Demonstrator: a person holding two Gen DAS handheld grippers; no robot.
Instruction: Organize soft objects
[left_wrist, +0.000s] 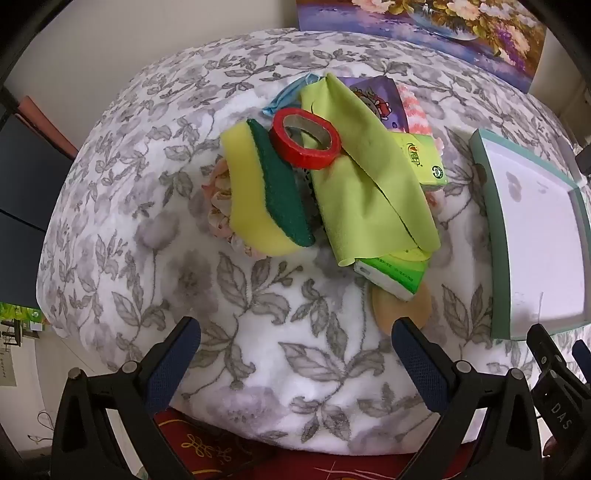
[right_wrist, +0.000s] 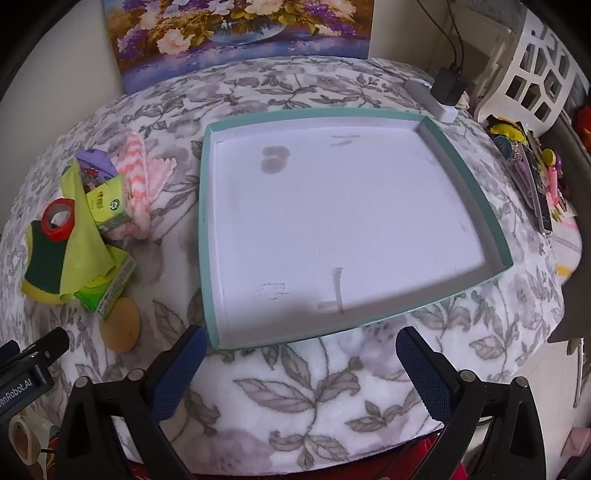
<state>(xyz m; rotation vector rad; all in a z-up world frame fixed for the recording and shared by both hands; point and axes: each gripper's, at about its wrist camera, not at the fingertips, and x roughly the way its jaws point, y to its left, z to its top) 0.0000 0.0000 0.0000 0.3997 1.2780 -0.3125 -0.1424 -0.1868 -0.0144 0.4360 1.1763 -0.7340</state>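
Both claws, left claw (left_wrist: 295, 334) and right claw (right_wrist: 301, 341), gape wide, empty, over floral counter (left_wrist: 258, 332). Sponge (left_wrist: 266, 192), green cloth (left_wrist: 369, 184), tape roll (left_wrist: 306, 137) piled just left of teal tray (right_wrist: 202, 229).

Pile left, tray right, both on the blanket-covered table.
Tray (right_wrist: 502, 240) sits right of the pile, apart from it. In the pile: tape roll (left_wrist: 305, 137) on top, leaning on the sponge (left_wrist: 266, 192) and the cloth (left_wrist: 369, 184); cloth drapes over two tissue packs (left_wrist: 424, 158), (left_wrist: 391, 275). Round pad (left_wrist: 384, 310) lies under the near pack's front edge. Painting (right_wrist: 236, 33) stands behind the table.
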